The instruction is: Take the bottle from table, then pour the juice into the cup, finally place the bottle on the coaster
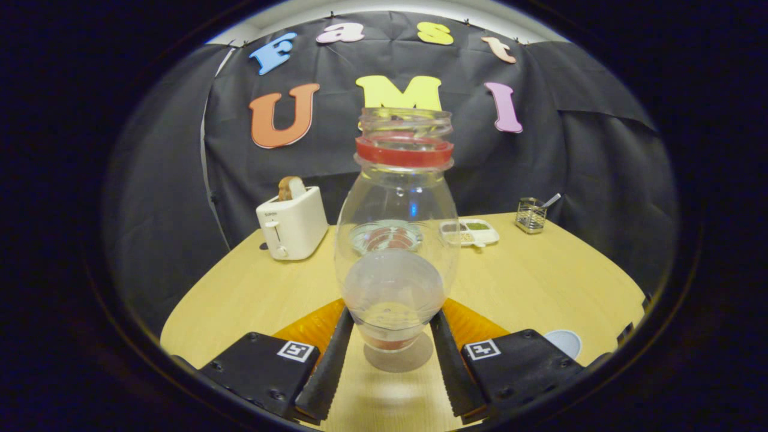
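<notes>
The gripper [393,336] clamps both fingers on the base of the upright clear bottle [396,240] near the table's [540,282] front edge; a toaster [292,223] sits toward the back-left edge

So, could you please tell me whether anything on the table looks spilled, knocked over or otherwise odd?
Nothing stands out. The bottle stands upright between the fingers of the gripper, uncapped and almost empty, with no puddle on the table. Beyond it the toaster, the small tray and the wire holder all sit upright.
</notes>
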